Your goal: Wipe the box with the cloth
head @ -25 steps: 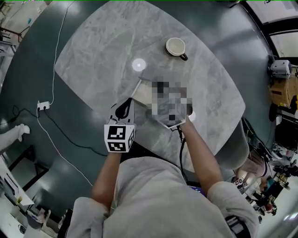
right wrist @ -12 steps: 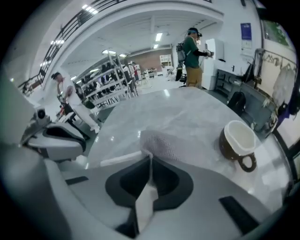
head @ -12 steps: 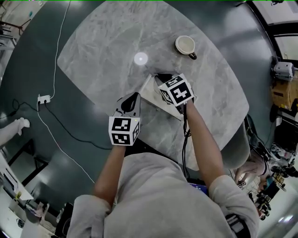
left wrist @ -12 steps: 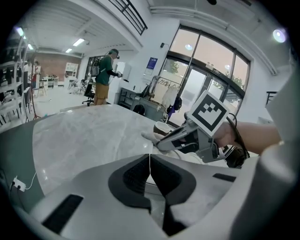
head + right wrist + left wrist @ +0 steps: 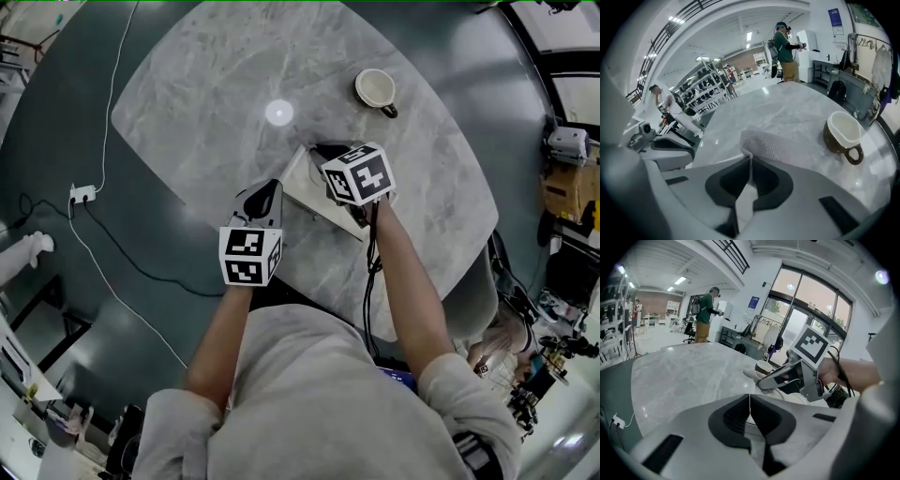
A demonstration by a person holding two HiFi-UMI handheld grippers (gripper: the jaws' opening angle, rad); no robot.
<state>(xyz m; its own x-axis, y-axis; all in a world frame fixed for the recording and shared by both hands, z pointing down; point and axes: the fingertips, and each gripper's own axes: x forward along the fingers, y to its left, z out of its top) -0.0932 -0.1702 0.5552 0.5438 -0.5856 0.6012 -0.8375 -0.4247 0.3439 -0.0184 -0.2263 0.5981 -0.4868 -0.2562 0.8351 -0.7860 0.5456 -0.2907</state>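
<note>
Right gripper [image 5: 750,164], jaws pinching grey woven cloth [image 5: 771,145] for wiping flat white box [image 5: 305,192] on grey marble tabletop [image 5: 216,84]; left gripper [image 5: 750,404], jaws pressed together, likely bracing it

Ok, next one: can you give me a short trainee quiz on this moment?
1. True or false: the right gripper is shut on the cloth.
2. Where is the cup? A) on the floor B) on the table, beyond the box C) on a chair
3. Fill in: the left gripper has its jaws ____.
Key: 1 true; 2 B; 3 together.
</note>
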